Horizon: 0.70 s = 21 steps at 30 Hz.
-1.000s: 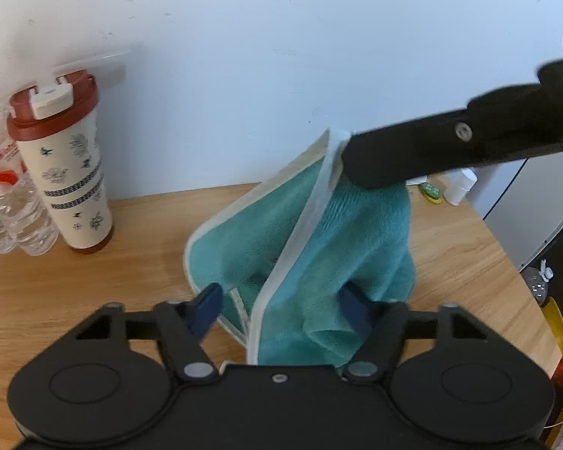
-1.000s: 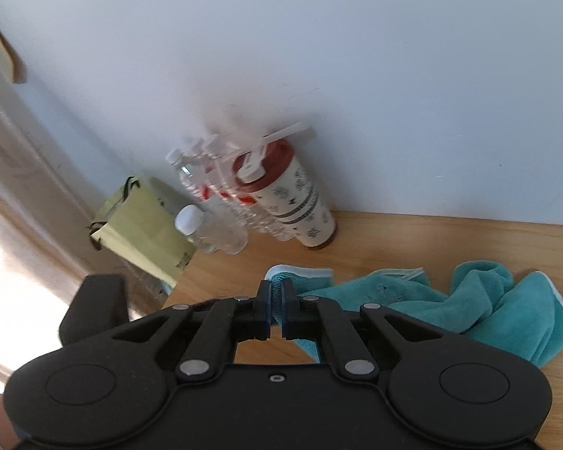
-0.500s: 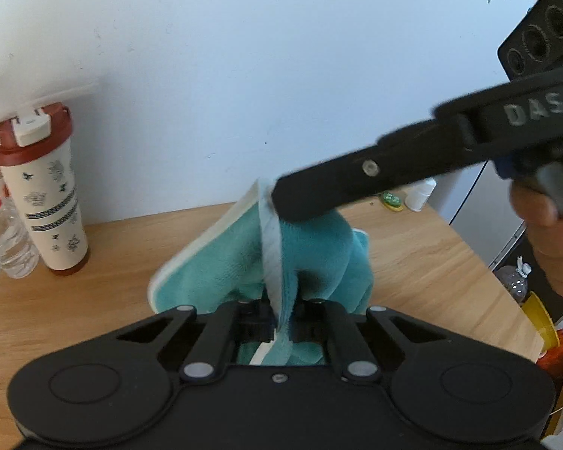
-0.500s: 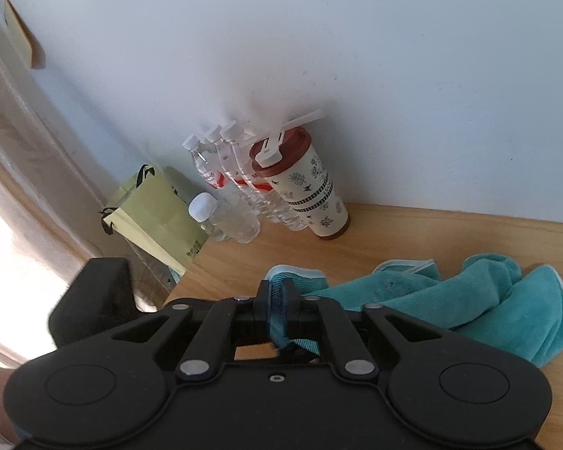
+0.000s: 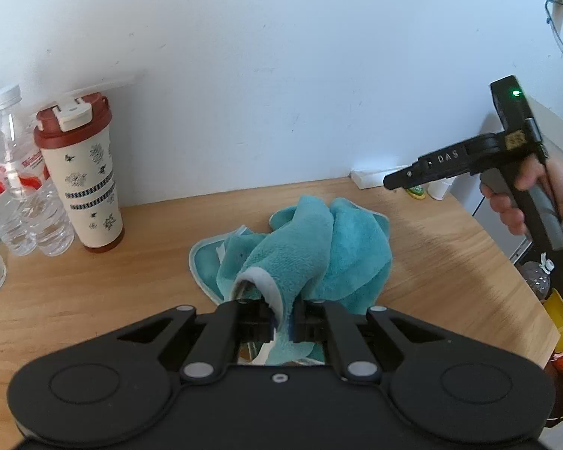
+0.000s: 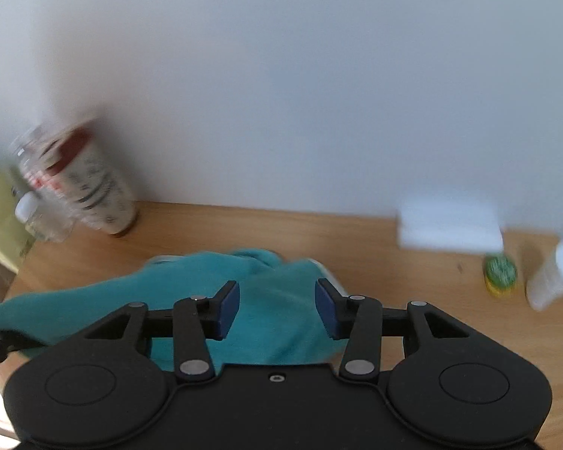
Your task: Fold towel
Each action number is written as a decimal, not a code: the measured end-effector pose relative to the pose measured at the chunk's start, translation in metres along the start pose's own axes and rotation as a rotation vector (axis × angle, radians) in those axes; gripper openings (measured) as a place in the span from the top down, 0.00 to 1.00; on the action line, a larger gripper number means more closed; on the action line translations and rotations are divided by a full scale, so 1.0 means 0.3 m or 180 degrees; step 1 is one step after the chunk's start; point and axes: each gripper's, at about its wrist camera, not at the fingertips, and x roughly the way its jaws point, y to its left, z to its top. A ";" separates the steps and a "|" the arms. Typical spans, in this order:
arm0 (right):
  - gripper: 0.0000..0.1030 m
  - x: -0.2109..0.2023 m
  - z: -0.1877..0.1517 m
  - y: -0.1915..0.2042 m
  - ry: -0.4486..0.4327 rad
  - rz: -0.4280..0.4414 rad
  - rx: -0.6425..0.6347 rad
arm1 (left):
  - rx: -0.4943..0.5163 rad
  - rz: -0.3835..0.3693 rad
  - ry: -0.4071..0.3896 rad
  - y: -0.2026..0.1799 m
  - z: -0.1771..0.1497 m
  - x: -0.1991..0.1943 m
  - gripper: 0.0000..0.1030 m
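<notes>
Left gripper (image 5: 281, 324), jaws clamped on the white-trimmed edge of the teal towel (image 5: 319, 255); right gripper (image 6: 277, 305), jaws spread apart above it, holding nothing. Towel lies crumpled on the wooden table (image 5: 94, 300). Patterned tumbler (image 5: 82, 176) and water bottles (image 5: 15, 187) stand at the wall.

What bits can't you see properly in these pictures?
- Right wrist view: the cup and bottles are smeared by motion blur; patterns and labels unreadable.
- Right wrist view: the small jar is blurred too.
- Left wrist view: the towel edge pinched in the left gripper disappears behind its black body.
- Right wrist view: the open right gripper covers the towel's near part.
- Left wrist view: the frame edge cuts off the leftmost bottles.
</notes>
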 end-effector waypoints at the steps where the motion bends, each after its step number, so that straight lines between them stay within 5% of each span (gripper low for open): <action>1: 0.52 0.016 0.007 -0.025 0.0017 0.0003 0.0028 | -0.0024 0.0023 0.0009 0.001 0.002 0.001 0.95; 11: 0.52 0.258 0.049 -0.138 0.0495 0.0183 -0.0129 | -0.0193 0.0212 0.0067 -0.001 0.013 -0.014 0.95; 16: 0.53 0.327 0.053 -0.170 0.0715 0.0574 -0.0100 | -0.0265 0.0369 0.0125 -0.001 -0.002 -0.025 0.94; 18: 0.89 0.321 0.050 -0.165 0.0765 0.0780 -0.0157 | -0.0303 0.0411 0.0141 0.006 -0.008 -0.028 0.94; 21: 0.94 0.275 0.052 -0.150 0.0721 0.1130 -0.0160 | -0.0337 0.0479 0.0161 0.017 -0.019 -0.032 0.94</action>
